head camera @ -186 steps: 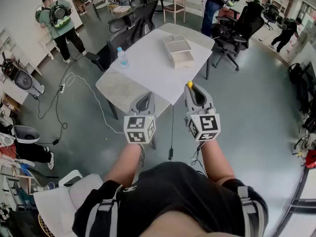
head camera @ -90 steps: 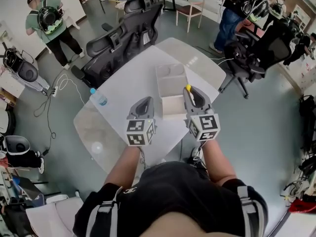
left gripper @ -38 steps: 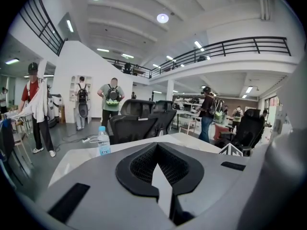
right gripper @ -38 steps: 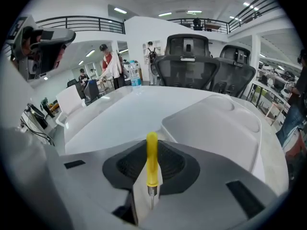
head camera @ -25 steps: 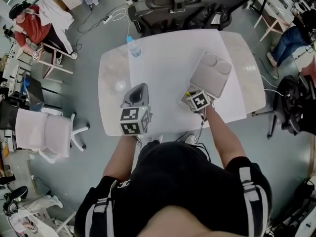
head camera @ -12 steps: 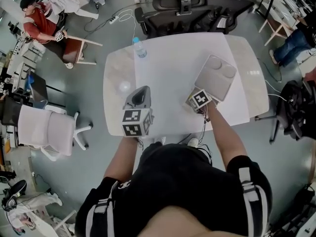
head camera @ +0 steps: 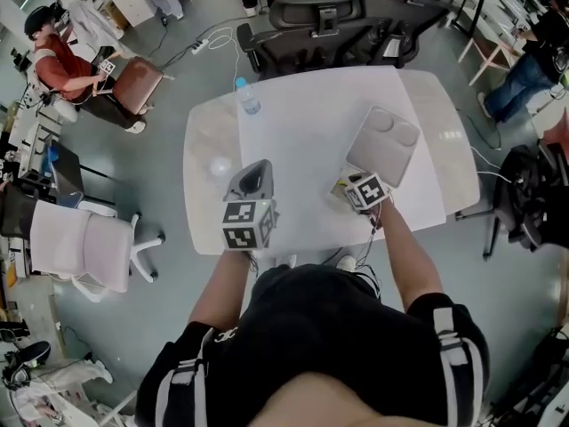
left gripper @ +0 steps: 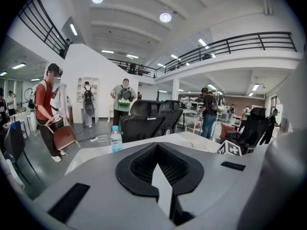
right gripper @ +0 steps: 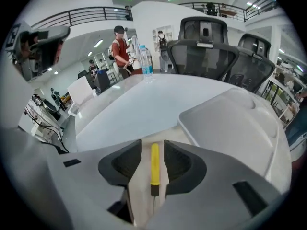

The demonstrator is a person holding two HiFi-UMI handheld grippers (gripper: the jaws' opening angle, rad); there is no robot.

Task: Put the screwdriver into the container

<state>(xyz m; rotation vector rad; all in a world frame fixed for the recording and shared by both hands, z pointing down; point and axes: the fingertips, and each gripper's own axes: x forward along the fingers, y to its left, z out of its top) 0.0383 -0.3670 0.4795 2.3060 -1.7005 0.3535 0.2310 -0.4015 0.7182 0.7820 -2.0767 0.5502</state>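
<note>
The right gripper [right gripper: 152, 146] sits at the near end of the container [right gripper: 240, 123], jaws opening; the screwdriver [right gripper: 154, 163] lies unpinched between them on beige, long axis near to far. The left gripper [left gripper: 158, 158], closed and empty, hangs well left

Right gripper [right gripper: 152, 150] fingers [right gripper: 123, 165] opening, screwdriver [right gripper: 154, 169] released between them

Grey floor [head camera: 160, 176], black office chairs [head camera: 356, 16]
</note>
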